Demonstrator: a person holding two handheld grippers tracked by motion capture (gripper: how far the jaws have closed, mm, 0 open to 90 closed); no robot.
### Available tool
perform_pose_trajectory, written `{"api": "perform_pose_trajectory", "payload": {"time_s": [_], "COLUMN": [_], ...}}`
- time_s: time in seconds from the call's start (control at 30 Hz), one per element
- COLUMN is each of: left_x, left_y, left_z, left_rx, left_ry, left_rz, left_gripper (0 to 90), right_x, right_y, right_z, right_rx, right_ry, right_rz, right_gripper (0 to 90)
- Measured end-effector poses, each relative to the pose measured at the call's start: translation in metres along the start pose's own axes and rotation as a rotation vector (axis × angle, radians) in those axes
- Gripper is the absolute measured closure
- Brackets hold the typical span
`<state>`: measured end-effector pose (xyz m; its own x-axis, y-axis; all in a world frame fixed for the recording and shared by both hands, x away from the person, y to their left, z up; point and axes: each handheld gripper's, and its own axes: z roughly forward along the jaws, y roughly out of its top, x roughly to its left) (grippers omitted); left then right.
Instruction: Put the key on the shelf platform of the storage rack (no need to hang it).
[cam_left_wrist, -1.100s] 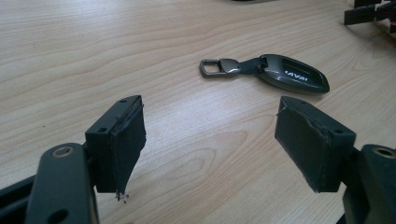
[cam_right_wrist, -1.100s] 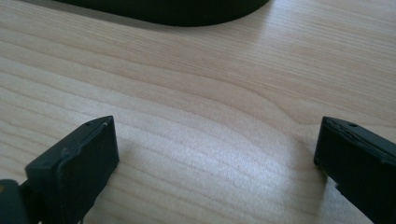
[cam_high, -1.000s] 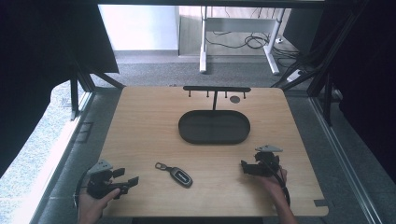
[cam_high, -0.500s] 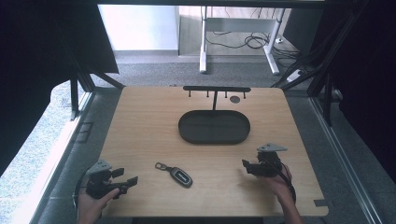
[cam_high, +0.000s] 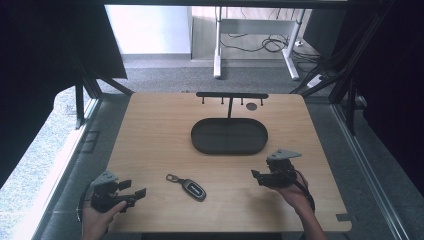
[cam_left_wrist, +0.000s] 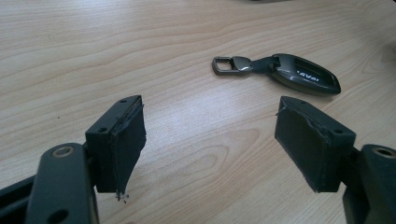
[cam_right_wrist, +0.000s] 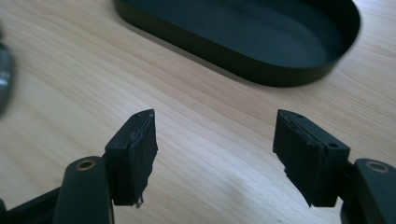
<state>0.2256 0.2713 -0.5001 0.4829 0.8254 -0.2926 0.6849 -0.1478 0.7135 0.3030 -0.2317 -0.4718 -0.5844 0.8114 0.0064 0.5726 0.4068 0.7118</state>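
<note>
A dark car key fob (cam_high: 189, 186) with a metal loop lies flat on the wooden table (cam_high: 150, 140), near the front middle. In the left gripper view the key fob (cam_left_wrist: 289, 73) sits ahead and a little right of the jaws, apart from them. My left gripper (cam_high: 134, 192) is at the table's front left corner, open and holding nothing. My right gripper (cam_high: 255, 176) hovers at the front right, open and pointing left. A black oval tray (cam_high: 229, 136) sits past the middle; in the right gripper view the tray (cam_right_wrist: 252, 32) lies just ahead.
A low black rack with small pegs (cam_high: 231, 96) stands behind the tray, near the far edge. A small dark disc (cam_high: 251, 106) lies beside its post. Dark frame struts stand at both sides of the table.
My right gripper has drifted slightly to the right and toward the near edge. The left gripper and the key fob have stayed where they were.
</note>
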Motion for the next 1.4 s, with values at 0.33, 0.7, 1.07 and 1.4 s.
{"api": "perform_pose_trajectory", "payload": {"time_s": [0.33, 0.7, 1.07, 1.4], "left_x": [-0.002, -0.004, -0.004, -0.003], "left_y": [0.000, 0.000, 0.000, 0.000], "left_z": [0.001, 0.004, 0.003, 0.002], "left_rx": [0.007, 0.016, 0.012, 0.013], "left_ry": [-0.004, -0.010, -0.008, -0.008], "left_rz": [0.006, 0.008, 0.008, 0.007], "left_gripper": [24.8, 24.8, 24.7, 24.6], "right_x": [0.026, 0.047, 0.070, 0.084], "right_y": [0.036, 0.069, 0.093, 0.104], "right_z": [-0.009, 0.001, 0.012, 0.029], "right_rx": [0.046, 0.077, 0.107, 0.131], "right_ry": [0.077, 0.124, 0.164, 0.194], "right_rz": [-0.073, -0.135, -0.203, -0.223], "right_gripper": [27.7, 28.6, 29.3, 30.9]}}
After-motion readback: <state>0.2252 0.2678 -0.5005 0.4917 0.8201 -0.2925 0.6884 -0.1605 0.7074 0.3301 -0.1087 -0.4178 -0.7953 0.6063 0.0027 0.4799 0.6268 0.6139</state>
